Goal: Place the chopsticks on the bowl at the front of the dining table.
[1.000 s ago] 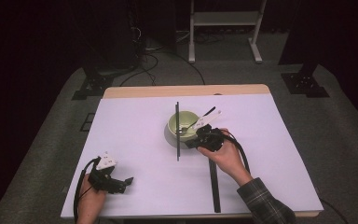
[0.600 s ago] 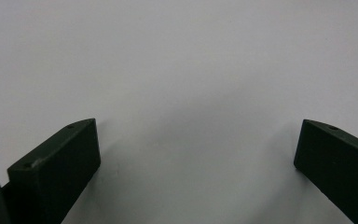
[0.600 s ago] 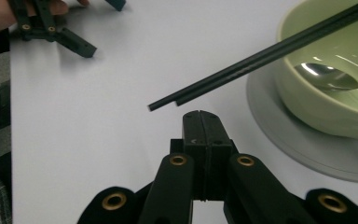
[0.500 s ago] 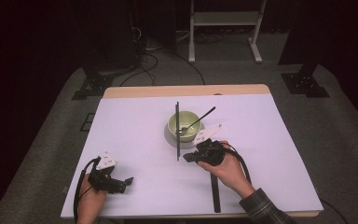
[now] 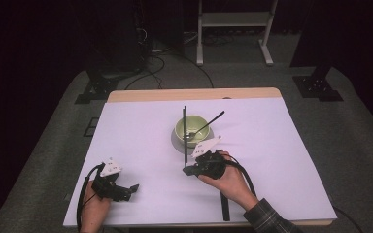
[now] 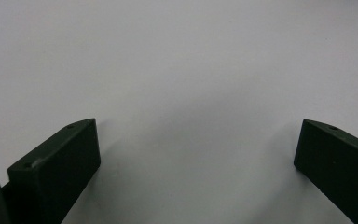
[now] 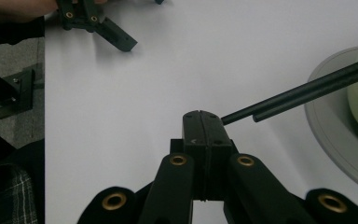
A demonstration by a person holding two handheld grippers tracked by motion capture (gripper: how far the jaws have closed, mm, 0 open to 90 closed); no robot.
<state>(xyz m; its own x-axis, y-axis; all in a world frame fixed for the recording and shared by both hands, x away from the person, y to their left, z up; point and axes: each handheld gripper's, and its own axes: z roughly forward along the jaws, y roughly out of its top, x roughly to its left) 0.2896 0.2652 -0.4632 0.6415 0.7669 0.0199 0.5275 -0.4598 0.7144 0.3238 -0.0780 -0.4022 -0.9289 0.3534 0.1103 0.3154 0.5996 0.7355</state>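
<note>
Right gripper (image 5: 190, 170) has drawn back from bowl (image 5: 193, 129), jaws closed.

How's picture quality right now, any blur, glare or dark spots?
High view: table evenly lit, surroundings dark, bowl fairly sharp. Left gripper view: soft focus, faint shadows beneath the left gripper. Right gripper view: right gripper sharp, no glare.

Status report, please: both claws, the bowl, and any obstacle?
Left claw open, empty. Right claw shut, empty, beside black sticks. Green bowl holds a spoon. No obstacle.
</note>
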